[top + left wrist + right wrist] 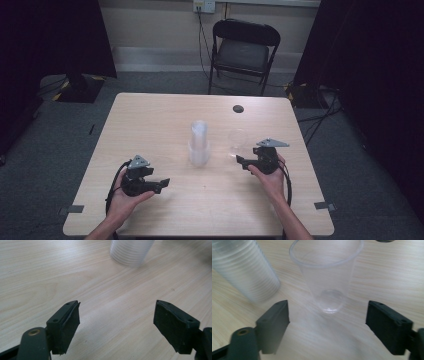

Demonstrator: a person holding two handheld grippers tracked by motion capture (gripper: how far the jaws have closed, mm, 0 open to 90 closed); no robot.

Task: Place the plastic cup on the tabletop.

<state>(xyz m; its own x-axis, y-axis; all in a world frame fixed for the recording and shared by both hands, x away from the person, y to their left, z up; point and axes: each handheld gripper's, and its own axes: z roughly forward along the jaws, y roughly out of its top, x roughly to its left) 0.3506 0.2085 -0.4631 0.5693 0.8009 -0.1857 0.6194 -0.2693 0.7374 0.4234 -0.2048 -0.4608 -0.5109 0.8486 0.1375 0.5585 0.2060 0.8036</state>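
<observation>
Stack of clear cups [199, 145] upright at table [150, 120] centre, single clear cup [327, 277] standing just at its 3 o'clock; right gripper [327, 325] jaws spread, cup just ahead; left gripper [116, 325] at 8 o'clock, jaws spread, empty.

Lab room, black curtains [55, 35], folding chair [243, 50]

High view dim, dark edges; gripper views brighter, cup stack [242, 272] blurred.
</observation>
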